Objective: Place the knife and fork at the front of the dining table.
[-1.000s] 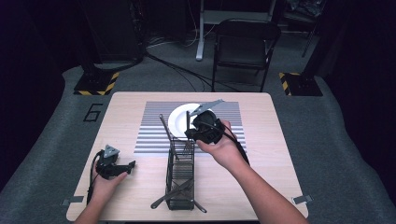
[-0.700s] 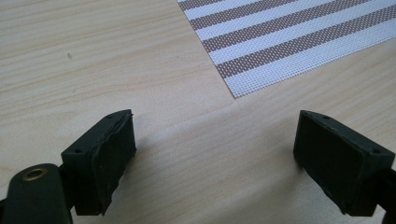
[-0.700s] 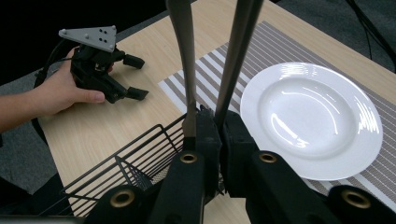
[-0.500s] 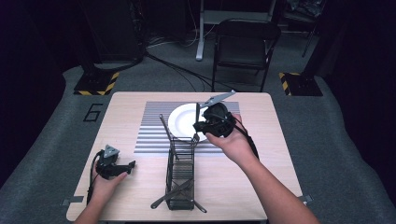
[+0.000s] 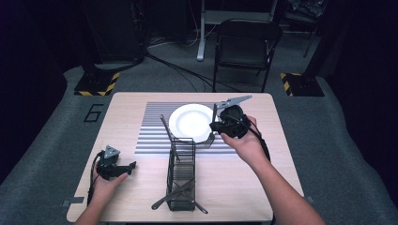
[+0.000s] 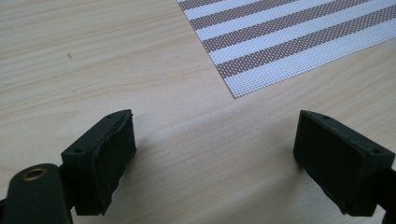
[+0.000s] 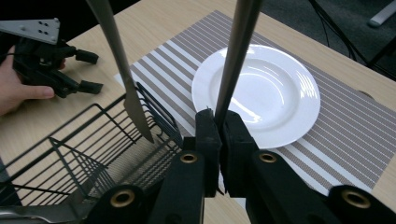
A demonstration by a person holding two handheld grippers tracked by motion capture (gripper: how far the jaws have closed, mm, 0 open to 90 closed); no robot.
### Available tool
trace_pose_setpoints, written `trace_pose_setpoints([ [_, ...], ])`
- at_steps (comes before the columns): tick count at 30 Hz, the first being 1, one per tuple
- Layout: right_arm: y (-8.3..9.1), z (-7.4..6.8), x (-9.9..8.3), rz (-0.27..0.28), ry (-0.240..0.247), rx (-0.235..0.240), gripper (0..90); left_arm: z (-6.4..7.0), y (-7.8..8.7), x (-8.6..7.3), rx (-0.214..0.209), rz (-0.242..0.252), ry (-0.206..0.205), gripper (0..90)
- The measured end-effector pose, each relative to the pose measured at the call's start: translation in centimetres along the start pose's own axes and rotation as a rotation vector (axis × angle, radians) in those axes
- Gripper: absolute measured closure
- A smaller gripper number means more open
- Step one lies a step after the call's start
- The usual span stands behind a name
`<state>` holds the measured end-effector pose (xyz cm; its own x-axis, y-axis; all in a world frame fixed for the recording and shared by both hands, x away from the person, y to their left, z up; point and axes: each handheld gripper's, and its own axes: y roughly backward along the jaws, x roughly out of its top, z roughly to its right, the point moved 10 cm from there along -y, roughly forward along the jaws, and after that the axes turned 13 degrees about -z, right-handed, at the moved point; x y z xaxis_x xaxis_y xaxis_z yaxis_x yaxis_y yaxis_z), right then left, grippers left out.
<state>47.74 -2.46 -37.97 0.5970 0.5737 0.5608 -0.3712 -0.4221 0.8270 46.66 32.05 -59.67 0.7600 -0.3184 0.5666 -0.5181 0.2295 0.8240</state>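
Note:
My right gripper (image 5: 216, 125) hovers over the right edge of a white plate (image 5: 190, 123), shut on a metal fork (image 5: 210, 137) whose tines hang down. In the right gripper view the jaws (image 7: 220, 123) pinch the fork's handle (image 7: 237, 51), which rises in front of the plate (image 7: 271, 93). A table knife (image 7: 119, 60) stands tilted in the far end of a black wire rack (image 5: 182, 171). My left gripper (image 5: 128, 167) rests open on the bare wood at the near left, with nothing between its pads (image 6: 109, 154).
A striped placemat (image 5: 152, 133) lies under the plate. Several utensils (image 5: 178, 198) lie across the rack's near end. A folding chair (image 5: 246, 47) and cables stand on the floor beyond the table's far edge.
My right gripper has carried the fork from above the rack's far end to the right, over the plate's right edge. The left gripper has stayed put.

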Motion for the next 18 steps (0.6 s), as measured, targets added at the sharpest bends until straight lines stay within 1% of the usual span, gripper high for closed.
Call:
trace_pose_setpoints([
  [4, -0.6, 0.8, -0.7, -0.003, -0.025, -0.007, 87.3, 0.0, 0.0, 0.0, 0.001, 0.001, -0.001, 12.7],
  [7, -1.1, 1.4, -1.2, -0.009, -0.038, -0.022, 87.3, 0.0, 0.0, 0.0, 0.002, 0.001, -0.002, 12.7],
  [9, -1.5, 1.8, -1.4, -0.013, -0.035, -0.035, 87.2, 0.0, 0.0, 0.0, 0.0, 0.001, -0.001, 12.7],
  [10, -1.5, 1.8, -1.4, -0.013, -0.035, -0.035, 87.2, 0.0, 0.0, 0.0, 0.0, 0.001, -0.001, 12.7],
  [11, -1.8, 2.3, -1.8, -0.02, -0.048, -0.043, 87.3, 0.0, 0.0, 0.0, 0.0, 0.001, -0.001, 12.7],
  [13, -2.2, 2.8, -2.0, -0.021, -0.058, -0.046, 87.2, 0.0, 0.0, 0.0, 0.001, 0.001, -0.002, 12.7],
  [14, -2.2, 2.8, -2.0, -0.021, -0.058, -0.046, 87.2, 0.0, 0.0, 0.0, 0.001, 0.001, -0.002, 12.7],
  [15, -2.6, 3.3, -2.3, -0.025, -0.071, -0.054, 87.3, 0.0, 0.0, 0.0, 0.0, 0.0, -0.001, 12.7],
  [16, -2.6, 3.3, -2.3, -0.025, -0.071, -0.054, 87.3, 0.0, 0.0, 0.0, 0.0, 0.0, -0.001, 12.7],
  [17, -2.9, 3.8, -2.5, -0.035, -0.088, -0.059, 87.2, 0.0, 0.0, 0.0, 0.0, 0.001, -0.001, 12.7],
  [18, -3.1, 4.0, -2.6, -0.036, -0.091, -0.064, 87.3, 0.0, 0.0, 0.0, 0.001, 0.001, -0.002, 12.7],
])
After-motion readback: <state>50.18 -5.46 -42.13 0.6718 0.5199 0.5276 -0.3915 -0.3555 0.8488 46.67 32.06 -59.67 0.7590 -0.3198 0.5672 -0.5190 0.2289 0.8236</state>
